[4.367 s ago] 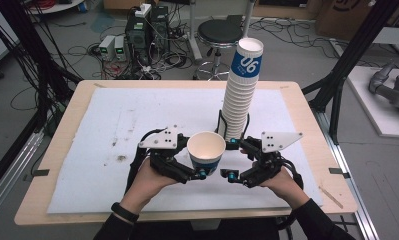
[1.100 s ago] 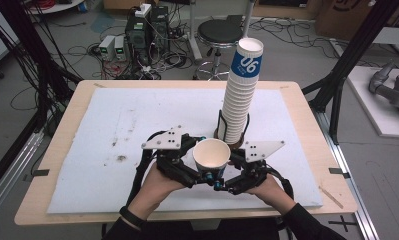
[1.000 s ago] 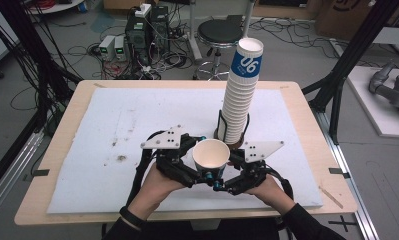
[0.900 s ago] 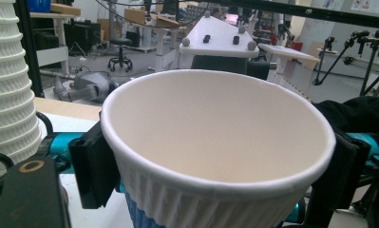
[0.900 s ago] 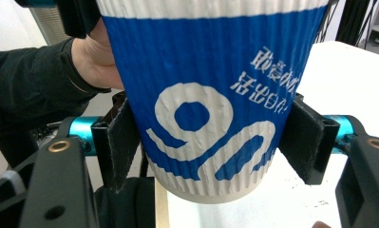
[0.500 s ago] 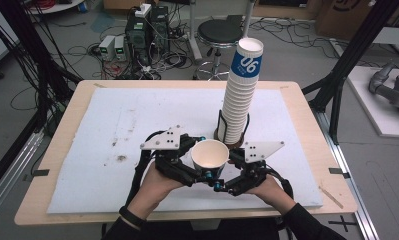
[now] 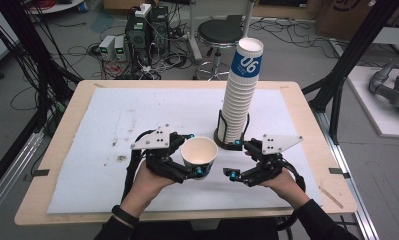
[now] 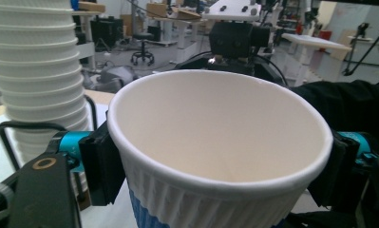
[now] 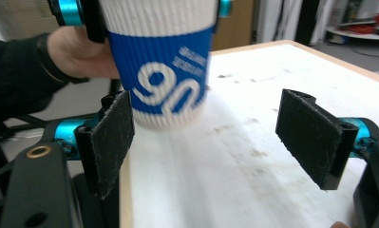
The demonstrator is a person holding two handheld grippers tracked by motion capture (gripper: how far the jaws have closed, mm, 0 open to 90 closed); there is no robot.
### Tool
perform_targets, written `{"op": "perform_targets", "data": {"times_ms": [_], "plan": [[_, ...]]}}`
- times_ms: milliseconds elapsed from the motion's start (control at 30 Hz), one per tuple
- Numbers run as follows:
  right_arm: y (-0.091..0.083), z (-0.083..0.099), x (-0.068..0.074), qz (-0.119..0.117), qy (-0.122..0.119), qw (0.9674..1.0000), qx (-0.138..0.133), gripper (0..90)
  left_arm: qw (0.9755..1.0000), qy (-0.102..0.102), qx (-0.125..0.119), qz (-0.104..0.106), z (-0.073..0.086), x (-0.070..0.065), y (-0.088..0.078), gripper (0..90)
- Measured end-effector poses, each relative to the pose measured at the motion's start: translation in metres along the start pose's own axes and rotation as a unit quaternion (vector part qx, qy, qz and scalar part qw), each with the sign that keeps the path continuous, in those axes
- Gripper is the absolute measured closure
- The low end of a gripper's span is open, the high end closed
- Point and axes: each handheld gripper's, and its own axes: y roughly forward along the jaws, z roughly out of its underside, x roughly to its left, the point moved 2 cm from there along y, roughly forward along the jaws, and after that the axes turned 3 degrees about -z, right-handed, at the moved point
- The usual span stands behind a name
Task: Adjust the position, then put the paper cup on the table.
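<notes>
A ribbed white paper cup with a blue band stands upright, mouth up, in my left gripper. That gripper's jaws have been closing and are now shut on the cup, with the pads pressing its sides below the rim. My right gripper sits just right of the cup; its jaws have just been opening and are open with nothing between them. In the right gripper view the cup hangs ahead of the left pad, apart from my right gripper.
A tall stack of the same cups stands in a black wire holder just behind my right gripper. A white sheet with a few stains covers the wooden table. A stool and cables lie beyond the far edge.
My right gripper has let go of the cup, spread its jaws and drawn away to the right. The left gripper has stayed in place with the cup.
</notes>
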Motion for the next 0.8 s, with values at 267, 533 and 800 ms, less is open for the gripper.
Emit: {"op": "perform_targets", "data": {"times_ms": [267,533,800], "plan": [[-0.032,0.009,-0.010,0.050,0.008,0.9983,-0.030,20.9,0.9996,0.008,0.004,-0.026,0.009,0.005,-0.016,21.8],[-0.045,0.014,-0.017,0.076,0.021,0.9958,-0.046,20.9,0.9995,0.001,0.010,-0.029,0.013,0.011,-0.012,21.9],[-0.046,0.014,-0.018,0.080,0.021,0.9954,-0.049,20.9,0.9997,-0.005,0.007,-0.025,0.012,0.010,-0.011,21.7]]}}
